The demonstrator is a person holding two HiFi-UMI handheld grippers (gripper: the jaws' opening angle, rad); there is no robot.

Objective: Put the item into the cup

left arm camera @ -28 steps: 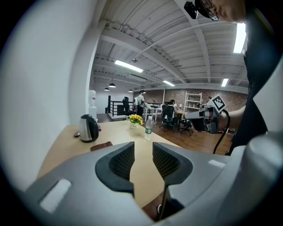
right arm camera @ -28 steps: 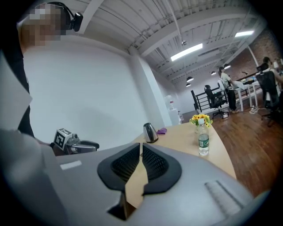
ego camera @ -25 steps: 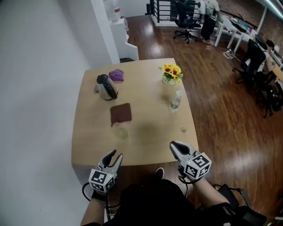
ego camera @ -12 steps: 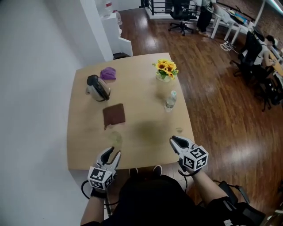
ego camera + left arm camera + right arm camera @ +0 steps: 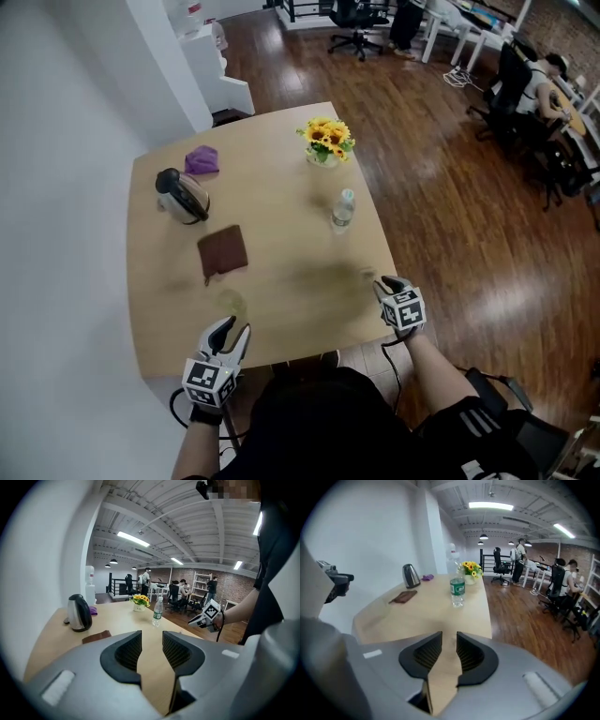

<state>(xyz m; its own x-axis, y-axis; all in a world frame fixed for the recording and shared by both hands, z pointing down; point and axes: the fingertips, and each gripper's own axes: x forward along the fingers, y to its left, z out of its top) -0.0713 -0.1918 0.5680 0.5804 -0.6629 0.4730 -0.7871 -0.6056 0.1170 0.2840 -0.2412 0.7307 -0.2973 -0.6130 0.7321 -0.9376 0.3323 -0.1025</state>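
A faint clear cup (image 5: 231, 302) stands near the table's front edge, just ahead of my left gripper (image 5: 235, 330). That gripper is open and empty (image 5: 151, 637), level with the edge. A small pale item (image 5: 367, 273), too small to make out, lies by the right edge. My right gripper (image 5: 387, 283) hovers just behind it; its jaws are opening and nothing is between them (image 5: 449, 639). Neither gripper view shows the cup or the item.
On the wooden table (image 5: 281, 187) are a kettle (image 5: 181, 195), a purple cloth (image 5: 202, 160), a brown cloth (image 5: 223, 252), a water bottle (image 5: 343, 208) and a pot of yellow flowers (image 5: 323, 141). A white wall runs along the left; office chairs stand far right.
My right gripper has moved forward over the table's front right corner toward the small item, and its jaws have widened. The left gripper stays at the front edge.
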